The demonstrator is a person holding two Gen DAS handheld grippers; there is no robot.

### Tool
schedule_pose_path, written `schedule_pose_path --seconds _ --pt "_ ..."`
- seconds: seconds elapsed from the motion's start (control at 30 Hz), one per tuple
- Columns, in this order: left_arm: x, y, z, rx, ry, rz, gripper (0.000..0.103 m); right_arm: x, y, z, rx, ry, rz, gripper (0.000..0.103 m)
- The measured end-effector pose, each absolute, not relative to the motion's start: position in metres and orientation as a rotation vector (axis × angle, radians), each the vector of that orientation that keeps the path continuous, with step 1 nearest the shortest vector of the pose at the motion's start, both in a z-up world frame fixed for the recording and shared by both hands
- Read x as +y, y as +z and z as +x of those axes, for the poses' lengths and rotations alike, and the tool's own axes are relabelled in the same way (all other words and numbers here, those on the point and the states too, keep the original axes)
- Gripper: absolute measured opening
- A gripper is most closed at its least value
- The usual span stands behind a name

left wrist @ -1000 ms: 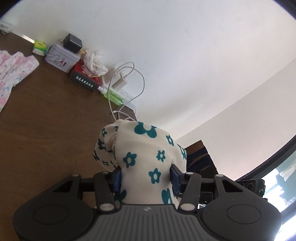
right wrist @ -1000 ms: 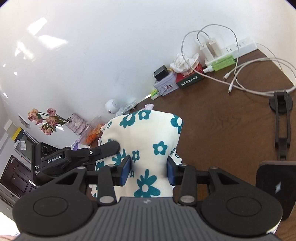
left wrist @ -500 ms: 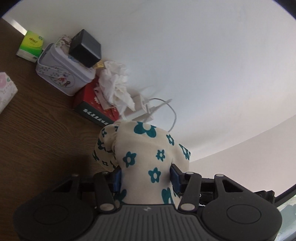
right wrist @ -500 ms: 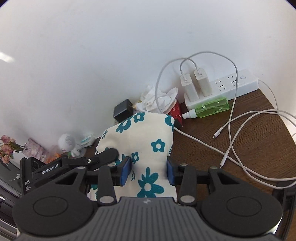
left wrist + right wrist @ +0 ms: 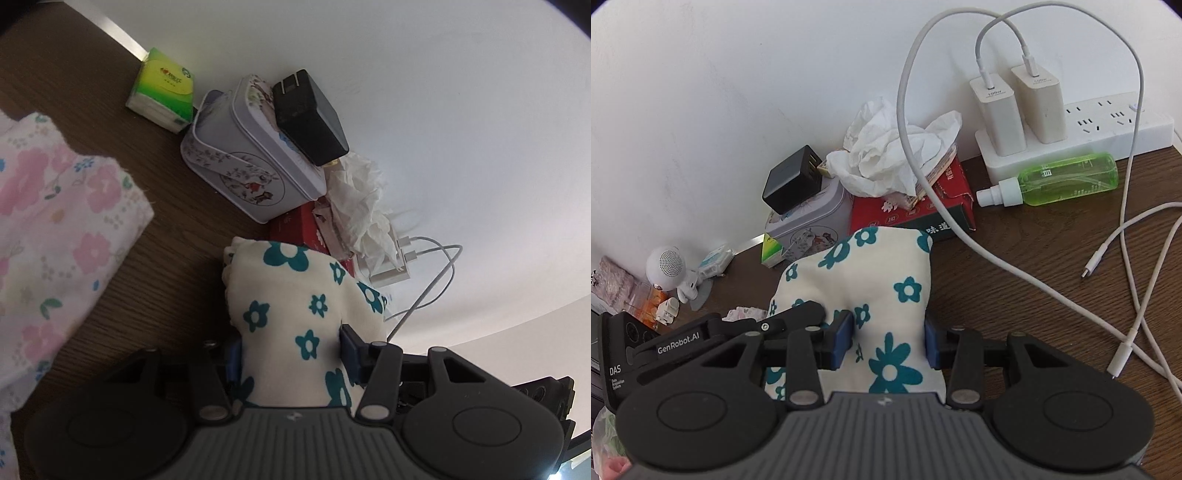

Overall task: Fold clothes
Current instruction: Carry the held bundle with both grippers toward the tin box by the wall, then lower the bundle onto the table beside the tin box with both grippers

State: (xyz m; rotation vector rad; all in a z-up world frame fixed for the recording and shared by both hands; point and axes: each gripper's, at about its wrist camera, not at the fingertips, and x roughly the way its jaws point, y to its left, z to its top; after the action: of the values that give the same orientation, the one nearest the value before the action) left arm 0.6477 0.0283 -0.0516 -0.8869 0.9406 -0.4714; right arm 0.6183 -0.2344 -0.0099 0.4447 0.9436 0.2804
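Both tongs have carried the cream garment with teal flowers (image 5: 882, 295) toward the clutter at the wall, sinking closer to the bench (image 5: 1027, 266). Left tongs (image 5: 291, 350) and right tongs (image 5: 888, 339) each pinch a bunched fold of it, jaws partway closed on the cloth. Best to lay it short of the red tissue box (image 5: 908, 214) and charger cable (image 5: 960, 229), keeping both edges level.

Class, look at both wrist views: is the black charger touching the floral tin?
Touching. In the left wrist view the black charger lies on the floral tin's lid; the right wrist view agrees.
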Motion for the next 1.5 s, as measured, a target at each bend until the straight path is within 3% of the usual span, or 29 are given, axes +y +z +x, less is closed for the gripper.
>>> schedule_pose_path --seconds 0.27,0.47,0.63,0.87,0.93,1.0,1.1,1.27,1.5 --pt "0.032 -0.049 0.649 0.953 -0.479 -0.857 0.054 -0.229 -0.014 0.613 0.967 0.255 0.492 0.042" --pt "0.038 -0.018 0.635 0.922 -0.448 -0.757 0.066 -0.236 -0.011 0.609 0.943 0.27 0.523 0.055" --pt "0.033 0.029 0.587 0.828 -0.514 -0.474 0.077 -0.243 -0.008 0.602 0.95 0.268 0.544 0.065" --pt "-0.002 0.02 0.523 0.864 -0.517 -0.122 0.076 -0.251 -0.024 0.594 0.956 0.258 0.621 0.068" --pt "-0.015 0.007 0.517 0.875 -0.479 -0.061 0.069 -0.252 -0.028 0.593 0.959 0.261 0.649 0.067" --pt "-0.024 -0.008 0.516 0.881 -0.459 -0.042 0.054 -0.252 -0.03 0.592 0.958 0.265 0.674 0.061" --pt "-0.032 -0.017 0.519 0.867 -0.442 -0.059 0.04 -0.252 -0.026 0.591 0.95 0.266 0.672 0.053" --pt "-0.043 -0.02 0.527 0.856 -0.44 -0.088 0.033 -0.254 -0.02 0.589 0.934 0.278 0.691 0.038" --pt "-0.058 -0.021 0.547 0.851 -0.428 -0.13 0.026 -0.251 -0.01 0.589 0.932 0.284 0.691 0.035"
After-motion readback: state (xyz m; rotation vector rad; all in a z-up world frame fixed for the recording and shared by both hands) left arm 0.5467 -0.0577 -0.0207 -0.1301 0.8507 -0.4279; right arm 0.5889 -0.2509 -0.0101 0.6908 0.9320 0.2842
